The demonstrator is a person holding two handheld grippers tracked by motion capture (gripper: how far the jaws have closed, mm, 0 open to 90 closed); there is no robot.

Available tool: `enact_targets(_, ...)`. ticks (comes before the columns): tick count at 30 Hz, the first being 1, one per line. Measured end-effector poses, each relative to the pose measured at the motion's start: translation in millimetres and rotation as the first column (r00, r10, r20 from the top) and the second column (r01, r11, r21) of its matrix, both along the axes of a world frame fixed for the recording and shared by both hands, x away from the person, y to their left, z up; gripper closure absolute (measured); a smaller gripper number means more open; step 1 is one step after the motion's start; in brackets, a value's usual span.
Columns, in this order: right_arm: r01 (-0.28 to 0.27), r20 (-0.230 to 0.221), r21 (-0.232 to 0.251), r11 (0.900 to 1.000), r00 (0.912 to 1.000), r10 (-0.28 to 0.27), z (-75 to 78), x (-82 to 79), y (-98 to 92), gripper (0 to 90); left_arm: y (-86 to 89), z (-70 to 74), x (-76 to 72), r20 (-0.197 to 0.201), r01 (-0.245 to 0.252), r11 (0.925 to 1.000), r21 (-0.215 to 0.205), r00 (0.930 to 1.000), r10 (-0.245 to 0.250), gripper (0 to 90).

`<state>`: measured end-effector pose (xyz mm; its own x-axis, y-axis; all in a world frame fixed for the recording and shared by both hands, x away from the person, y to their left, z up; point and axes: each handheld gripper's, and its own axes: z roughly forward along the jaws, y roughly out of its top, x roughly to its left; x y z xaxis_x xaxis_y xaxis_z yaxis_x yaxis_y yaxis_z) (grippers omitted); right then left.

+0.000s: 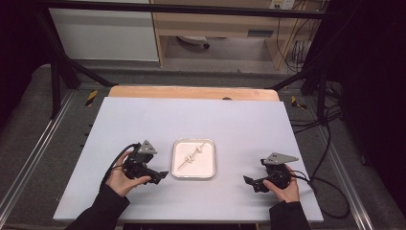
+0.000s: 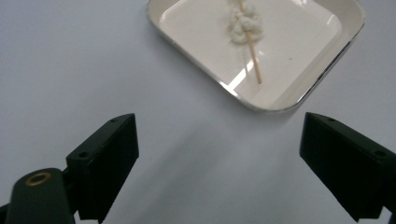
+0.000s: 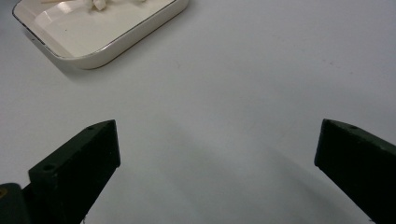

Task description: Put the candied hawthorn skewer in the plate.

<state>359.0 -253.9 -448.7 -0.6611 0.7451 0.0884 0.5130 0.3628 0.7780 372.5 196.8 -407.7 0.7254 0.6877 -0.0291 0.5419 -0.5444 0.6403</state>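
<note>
A skewer (image 2: 251,51) threaded through a pale, doughy lump (image 2: 243,25) lies in the white tray (image 1: 209,170) at the middle of the surface (image 1: 143,120), the stick running diagonally across the tray floor. The left hand-held gripper (image 1: 160,176) sits just beside the tray's left edge, its jaws spread wide with nothing between them; in the left gripper view they frame bare surface with the tray's near corner ahead. The right hand-held gripper (image 1: 249,181) rests well apart from the tray on its right side, jaws likewise wide and empty. With both tools free and the skewer lying in the tray, the work looks to be at a release or a pause between grasps. If another grasp is due, it calls for bringing one gripper over the rim and closing on the thin stick's bare end, clear of the lump, and the shallow wall leaves little room to get under it.
</note>
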Motion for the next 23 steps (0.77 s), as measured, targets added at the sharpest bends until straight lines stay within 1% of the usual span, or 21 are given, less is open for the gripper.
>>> enact_targets(4,-0.002,-0.003,-0.004,1.0,1.0,0.002,-1.1,0.4,0.8,0.8,18.7,-9.2,-5.5,0.026,-0.032,0.9991,-0.027,0.9991,0.033,6.7)
enact_targets(6,0.001,-0.012,0.0,1.0,0.9999,-0.001,-1.3,-0.3,1.4,0.8,27.1,-13.2,-8.3,0.038,-0.053,0.9976,-0.045,0.9978,0.054,6.3)
enact_targets(9,-0.004,-0.01,-0.002,1.0,0.9999,0.004,-2.2,-0.6,1.9,0.8,38.5,-19.8,-13.6,0.047,-0.075,0.9938,-0.082,0.9958,0.079,6.3)
enact_targets(12,-0.003,-0.011,-0.002,1.0,0.9999,0.003,-2.5,-1.0,2.0,0.8,47.6,-28.0,-19.0,0.047,-0.084,0.9915,-0.099,0.9949,0.089,6.3)
enact_targets(16,-0.004,-0.015,-0.001,1.0,0.9999,0.004,-2.7,-2.0,2.0,0.8,55.7,-36.8,-23.2,0.038,-0.083,0.9905,-0.11,0.9954,0.088,6.2)
enact_targets(17,-0.005,-0.015,-0.004,1.0,0.9999,0.005,-2.9,-2.2,2.0,0.8,56.9,-37.9,-23.7,0.037,-0.078,0.9915,-0.105,0.9959,0.082,6.2)
enact_targets(20,-0.007,-0.019,-0.003,1.0,0.9998,0.007,-3.4,-2.7,2.0,0.8,58.2,-39.9,-24.2,0.03,-0.076,0.9923,-0.098,0.9964,0.079,6.5)
enact_targets(23,-0.009,-0.022,-0.003,1.0,0.9997,0.008,-4.2,-2.1,2.7,0.9,58.5,-39.7,-23.5,0.033,-0.075,0.9924,-0.097,0.9963,0.079,7.0)
